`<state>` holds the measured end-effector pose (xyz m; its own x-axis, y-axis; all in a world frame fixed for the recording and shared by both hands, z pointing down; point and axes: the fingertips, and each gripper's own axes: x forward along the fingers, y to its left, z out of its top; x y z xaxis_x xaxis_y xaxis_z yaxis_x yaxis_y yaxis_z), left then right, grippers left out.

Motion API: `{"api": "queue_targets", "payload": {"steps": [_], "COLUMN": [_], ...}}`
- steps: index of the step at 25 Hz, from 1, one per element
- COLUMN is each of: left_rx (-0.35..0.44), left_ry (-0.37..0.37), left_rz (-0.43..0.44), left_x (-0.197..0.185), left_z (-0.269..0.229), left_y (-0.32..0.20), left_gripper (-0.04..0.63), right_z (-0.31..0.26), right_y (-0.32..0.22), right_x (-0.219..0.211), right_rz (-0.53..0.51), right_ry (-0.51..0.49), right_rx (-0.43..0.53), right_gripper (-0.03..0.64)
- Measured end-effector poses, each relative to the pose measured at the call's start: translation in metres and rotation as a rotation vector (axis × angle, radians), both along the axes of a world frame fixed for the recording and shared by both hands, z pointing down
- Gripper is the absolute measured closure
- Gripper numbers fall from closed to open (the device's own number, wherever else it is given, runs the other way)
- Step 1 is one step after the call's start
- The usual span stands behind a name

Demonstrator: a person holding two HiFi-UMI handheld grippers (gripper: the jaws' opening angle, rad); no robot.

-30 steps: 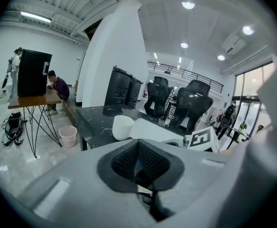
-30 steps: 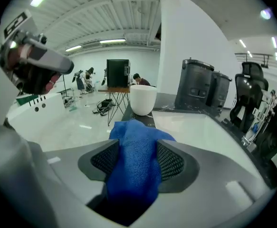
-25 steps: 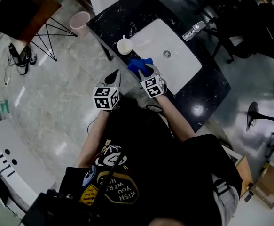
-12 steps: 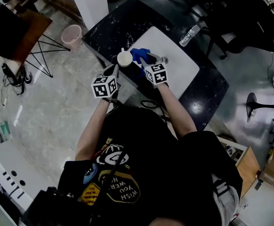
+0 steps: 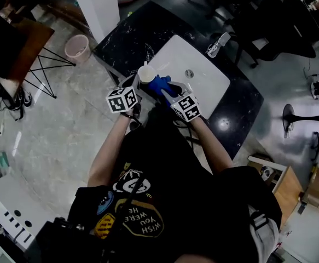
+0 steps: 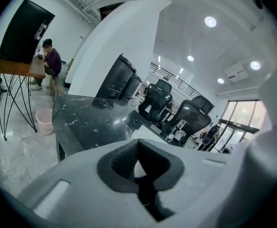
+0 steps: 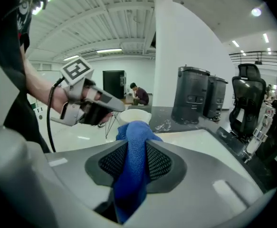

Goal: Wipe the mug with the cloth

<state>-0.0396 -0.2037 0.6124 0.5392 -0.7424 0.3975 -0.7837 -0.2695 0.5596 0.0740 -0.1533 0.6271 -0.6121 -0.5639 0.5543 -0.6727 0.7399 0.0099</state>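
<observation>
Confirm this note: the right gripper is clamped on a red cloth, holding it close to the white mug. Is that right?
One detail is wrong: the cloth is blue, not red, as the right gripper view shows plainly. The rest stands: the right gripper is clamped on it, holding it close to the white mug.

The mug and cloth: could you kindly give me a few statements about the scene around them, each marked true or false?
1. The right gripper grips a blue cloth. True.
2. The mug is black. False: it is white.
3. A pink bin stands on the floor. True.
4. The cloth lies on the floor. False: it is clamped between the right gripper's jaws, next to the mug.
</observation>
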Motion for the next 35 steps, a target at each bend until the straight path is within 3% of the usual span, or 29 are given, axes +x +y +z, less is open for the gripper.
{"api": "queue_targets", "payload": {"steps": [3,5,10,16,22,27,32,35], "left_rx": [0.008,0.008,-0.002,0.005,0.002,0.004,0.009,0.003], "left_ry": [-0.013,-0.013,0.023,0.025,0.011,0.002,0.008,0.014], "left_rz": [0.001,0.000,-0.021,-0.028,-0.010,0.001,0.000,0.003], "left_x": [-0.003,-0.003,0.000,-0.001,0.002,0.003,0.003,0.002], "left_z": [-0.001,-0.001,0.002,0.002,0.003,0.004,0.003,0.003], "left_y": [-0.002,-0.004,0.004,0.001,0.004,0.006,0.006,0.007], "left_gripper": [0.592,0.592,0.592,0.592,0.592,0.592,0.592,0.592], "right_z": [-0.019,-0.026,-0.001,0.007,-0.019,0.001,0.009,-0.009], "right_y": [-0.041,-0.067,-0.056,-0.006,-0.059,-0.045,0.002,-0.019], "right_x": [0.022,0.026,0.000,-0.014,0.028,0.000,-0.019,0.005], "right_rz": [0.150,0.189,0.044,0.009,0.188,0.092,0.037,0.165], "right_ry": [-0.070,-0.078,0.025,-0.013,-0.075,-0.017,-0.051,-0.136], "right_rx": [0.023,0.028,-0.042,-0.055,0.001,-0.056,-0.099,-0.082], "right_gripper": [0.511,0.511,0.511,0.509,0.509,0.509,0.511,0.511]}}
